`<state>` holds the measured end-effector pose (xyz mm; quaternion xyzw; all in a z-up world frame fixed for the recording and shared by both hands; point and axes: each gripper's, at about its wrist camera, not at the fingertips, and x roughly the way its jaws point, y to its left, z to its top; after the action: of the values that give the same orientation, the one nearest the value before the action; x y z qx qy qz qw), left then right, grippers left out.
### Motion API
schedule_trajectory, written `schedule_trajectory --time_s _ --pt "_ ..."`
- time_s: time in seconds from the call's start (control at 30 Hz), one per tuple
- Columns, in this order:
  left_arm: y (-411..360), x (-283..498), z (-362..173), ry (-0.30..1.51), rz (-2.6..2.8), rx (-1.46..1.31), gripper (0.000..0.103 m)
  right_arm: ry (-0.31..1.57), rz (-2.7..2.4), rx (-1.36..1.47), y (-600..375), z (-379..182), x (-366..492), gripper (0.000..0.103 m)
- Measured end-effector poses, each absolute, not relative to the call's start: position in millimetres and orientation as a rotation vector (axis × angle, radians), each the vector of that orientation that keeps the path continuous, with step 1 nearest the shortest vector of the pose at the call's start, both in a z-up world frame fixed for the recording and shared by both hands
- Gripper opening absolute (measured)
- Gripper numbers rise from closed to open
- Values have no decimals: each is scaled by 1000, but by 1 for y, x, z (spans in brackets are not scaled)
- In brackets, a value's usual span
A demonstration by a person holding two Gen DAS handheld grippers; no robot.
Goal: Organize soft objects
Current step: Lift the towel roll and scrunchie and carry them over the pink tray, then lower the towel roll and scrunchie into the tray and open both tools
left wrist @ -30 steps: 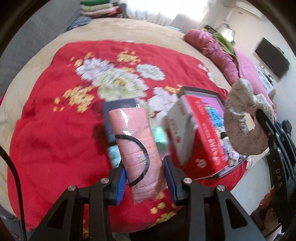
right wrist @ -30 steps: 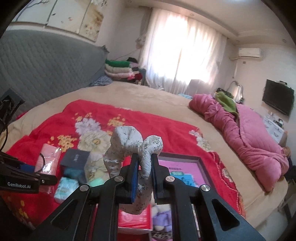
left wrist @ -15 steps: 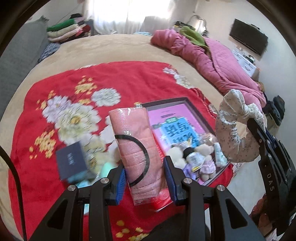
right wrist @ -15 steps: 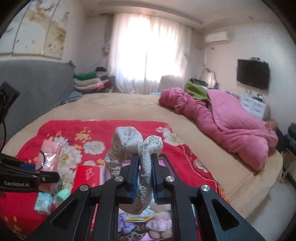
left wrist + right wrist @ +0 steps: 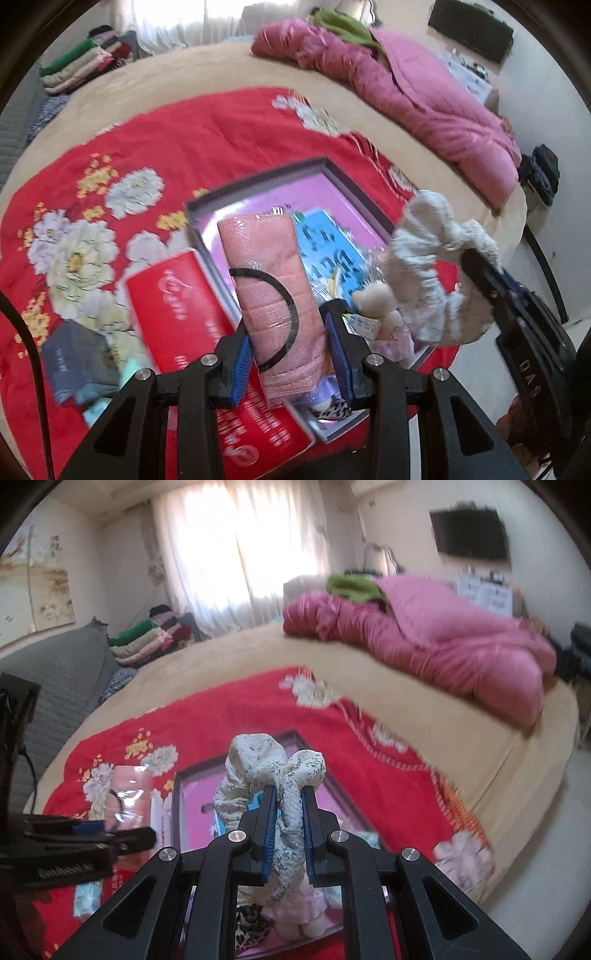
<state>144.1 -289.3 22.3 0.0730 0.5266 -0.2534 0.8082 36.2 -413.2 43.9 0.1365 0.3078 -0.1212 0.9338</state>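
My left gripper (image 5: pixel 291 332) is shut on a pink face mask in clear wrap (image 5: pixel 269 280) and holds it above the near left part of a grey-rimmed box (image 5: pixel 258 177) with a pink bottom. My right gripper (image 5: pixel 290 808) is shut on a white speckled scrunchie (image 5: pixel 258 760), held above the same box (image 5: pixel 332 779). The scrunchie also shows in the left wrist view (image 5: pixel 428 273), and the mask in the right wrist view (image 5: pixel 127 794). Small plush toys (image 5: pixel 376 299) lie in the box's near end.
The box lies on a red flowered blanket (image 5: pixel 184 140) on a tan bed. A red lid (image 5: pixel 184 306), a dark card (image 5: pixel 70 354) and teal packets (image 5: pixel 96 391) lie left of the box. A pink duvet (image 5: pixel 424 638) is far right; the bed edge is near.
Both grippers have swung right, from over the loose items on the blanket to over the open box. Each still holds its item.
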Motion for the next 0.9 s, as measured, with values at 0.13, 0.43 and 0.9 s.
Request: schedule_trajectory --time_s 0.13,0.43,0.9 --pt "-304 142 3 1157 -552 189 38 708 -236 265 -409 20 50 14" --pt "-317 142 -20 1195 -559 221 39 782 -279 228 -416 -10 62 34" --pt "-320 141 -27 1204 -569 246 40 738 -325 313 -434 9 41 56"
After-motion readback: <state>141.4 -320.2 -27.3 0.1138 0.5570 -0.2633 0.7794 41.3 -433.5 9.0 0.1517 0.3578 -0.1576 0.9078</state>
